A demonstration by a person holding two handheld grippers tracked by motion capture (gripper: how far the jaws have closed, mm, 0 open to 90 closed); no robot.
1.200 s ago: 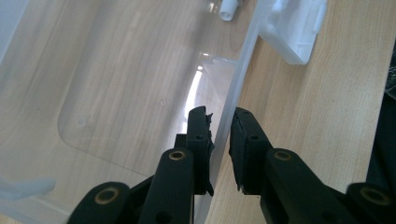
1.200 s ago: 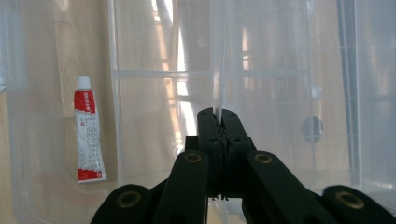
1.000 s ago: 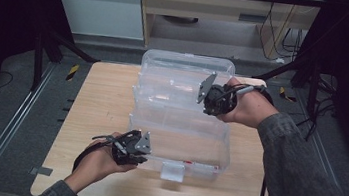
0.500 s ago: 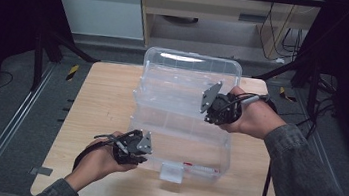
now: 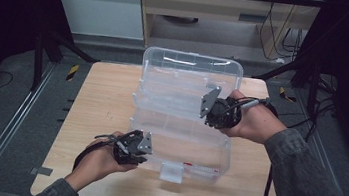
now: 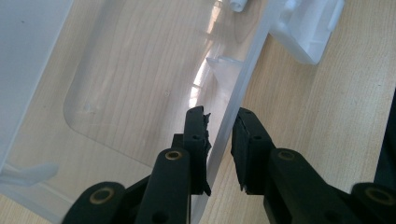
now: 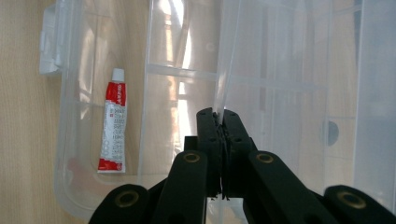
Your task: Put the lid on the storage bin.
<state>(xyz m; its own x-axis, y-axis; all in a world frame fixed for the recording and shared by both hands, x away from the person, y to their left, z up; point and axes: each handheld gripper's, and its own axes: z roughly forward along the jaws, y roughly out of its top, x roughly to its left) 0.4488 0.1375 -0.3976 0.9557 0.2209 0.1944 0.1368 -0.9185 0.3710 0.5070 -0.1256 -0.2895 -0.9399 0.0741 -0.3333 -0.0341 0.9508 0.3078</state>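
The left hand (image 5: 99,162) came in low from the near-left corner of the surface (image 5: 96,103), forearm angled up and inward, carrying the left hand-held gripper (image 5: 131,148) against the near-left wall of the clear plastic box (image 5: 179,144). The box sat at the middle of the surface with its long axis running left to right, its white latch (image 5: 172,172) facing the person and its lid (image 5: 190,72) raised at the far side. In the left gripper view, the left hand-held gripper (image 6: 219,140) straddled the box wall, jaws slightly parted, one inside and one outside. The right hand (image 5: 255,120) reached in from the right, forearm sloping up toward the box. The right hand-held gripper (image 7: 218,116) was clenched on the thin edge of a clear inner tray (image 5: 177,101). A red-and-white tube (image 7: 113,126) lay on the box floor.
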